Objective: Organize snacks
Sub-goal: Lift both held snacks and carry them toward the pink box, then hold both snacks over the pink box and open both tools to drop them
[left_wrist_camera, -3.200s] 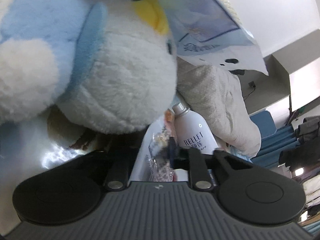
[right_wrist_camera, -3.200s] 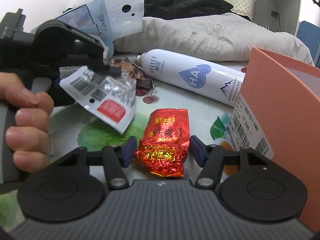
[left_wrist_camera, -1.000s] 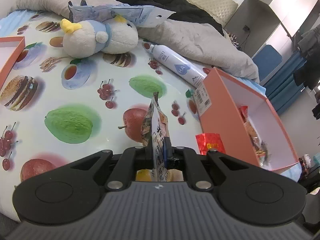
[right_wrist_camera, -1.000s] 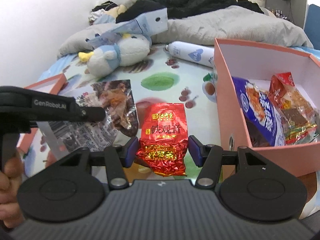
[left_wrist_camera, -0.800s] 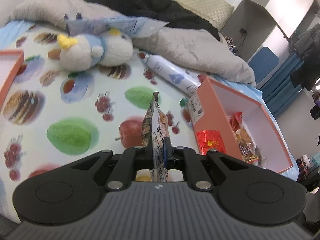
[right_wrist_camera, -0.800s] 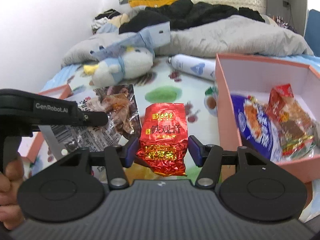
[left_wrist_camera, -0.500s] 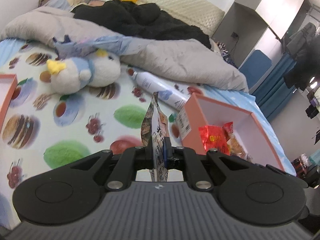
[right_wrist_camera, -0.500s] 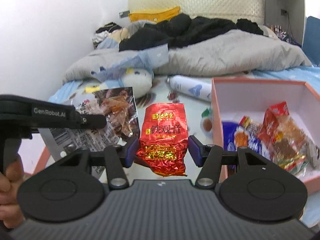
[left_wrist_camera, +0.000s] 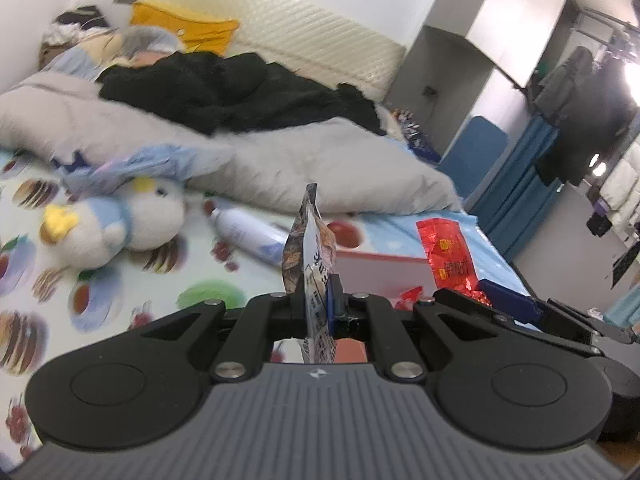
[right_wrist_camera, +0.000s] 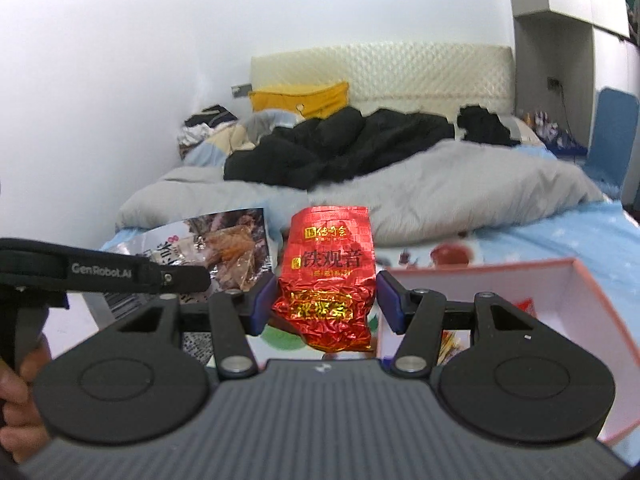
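My left gripper (left_wrist_camera: 320,300) is shut on a silver printed snack packet (left_wrist_camera: 310,248), held edge-on and upright in the air; the packet also shows in the right wrist view (right_wrist_camera: 224,248). My right gripper (right_wrist_camera: 326,300) is shut on a red foil tea packet (right_wrist_camera: 328,264), held up above the bed; it also shows in the left wrist view (left_wrist_camera: 448,252). The pink box (right_wrist_camera: 600,312) with snack packets inside lies below and to the right of the right gripper. Its wall shows in the left wrist view (left_wrist_camera: 380,268).
A fruit-print cloth (left_wrist_camera: 132,280) covers the bed. On it lie a blue and white plush bird (left_wrist_camera: 112,220) and a white spray can (left_wrist_camera: 252,236). A grey duvet (right_wrist_camera: 460,196) and black clothes (right_wrist_camera: 332,148) lie behind. A wardrobe stands at the right.
Both grippers have risen and tilted up with their packets, so the views now look across the bed toward the headboard. The pink box has dropped lower in both views.
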A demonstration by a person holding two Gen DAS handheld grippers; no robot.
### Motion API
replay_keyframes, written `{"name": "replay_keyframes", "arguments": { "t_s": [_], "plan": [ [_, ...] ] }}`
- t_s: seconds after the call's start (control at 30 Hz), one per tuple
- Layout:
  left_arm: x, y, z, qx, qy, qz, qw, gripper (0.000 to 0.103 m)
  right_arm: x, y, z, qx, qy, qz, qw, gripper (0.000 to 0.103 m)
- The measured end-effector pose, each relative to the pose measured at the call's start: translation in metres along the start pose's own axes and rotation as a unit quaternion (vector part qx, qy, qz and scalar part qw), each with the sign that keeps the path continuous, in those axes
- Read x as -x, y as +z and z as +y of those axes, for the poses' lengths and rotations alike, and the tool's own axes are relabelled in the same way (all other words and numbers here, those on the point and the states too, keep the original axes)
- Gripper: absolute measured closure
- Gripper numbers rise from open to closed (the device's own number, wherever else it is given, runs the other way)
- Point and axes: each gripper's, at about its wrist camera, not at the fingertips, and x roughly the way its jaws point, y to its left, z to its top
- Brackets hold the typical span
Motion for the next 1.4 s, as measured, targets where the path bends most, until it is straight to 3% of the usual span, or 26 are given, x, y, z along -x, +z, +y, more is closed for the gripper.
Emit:
{"name": "replay_keyframes", "arguments": {
  "t_s": [0.37,0.6,0.97,1.4],
  "plan": [
    [-0.017,0.026,-0.048,-0.027,-0.027,-0.011,0.9992,0.094,0.013,0.017,-0.049,-0.015,-0.046,-0.031,0.998,0.045],
    [-0.046,0.026,-0.082,-0.041,-0.049,0.004,0.9979,0.094,0.012,0.013,-0.08,-0.025,-0.079,-0.03,0.996,0.045],
    [-0.113,-0.005,-0.121,-0.064,-0.059,0.056,0.9946,0.094,-0.012,-0.02,-0.13,-0.048,-0.106,0.021,0.993,0.045],
    [-0.187,-0.045,-0.121,-0.073,-0.034,0.145,0.9862,0.094,-0.05,-0.069,-0.157,-0.083,-0.116,0.084,0.986,0.045]
  ]
}}
